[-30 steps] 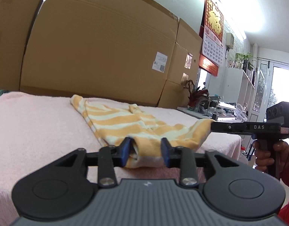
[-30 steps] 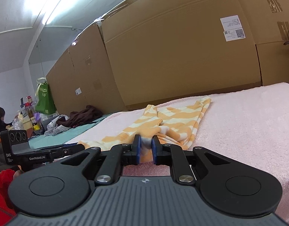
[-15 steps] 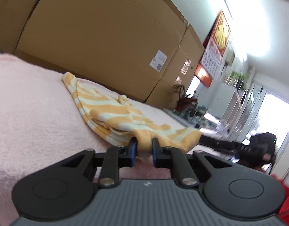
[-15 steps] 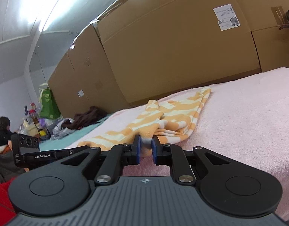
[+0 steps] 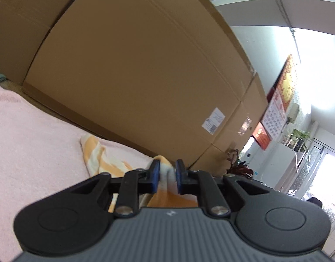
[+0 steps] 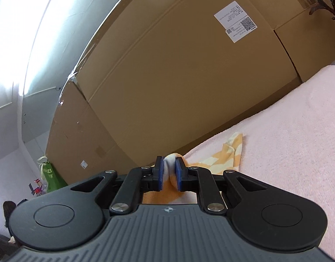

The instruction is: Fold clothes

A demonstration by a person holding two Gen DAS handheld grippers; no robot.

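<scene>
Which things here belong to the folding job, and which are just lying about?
In the job:
- orange-and-cream striped cloth garment
- left gripper, shut on it
- right gripper, shut on it
- pink terry towel surface

Lying about:
- big brown cardboard boxes
- red wall calendar
- green bag

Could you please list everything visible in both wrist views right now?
striped garment: one, orange and cream, on the pink cover, pinched at two spots
pink cover: one, pale pink, spread over the surface
cardboard boxes: several, brown, behind the surface
calendar: one, red, on the wall
potted plant: one, dark red, past the boxes
green bag: one, far left
left gripper: black, shut on fabric
right gripper: black, shut on fabric
</scene>
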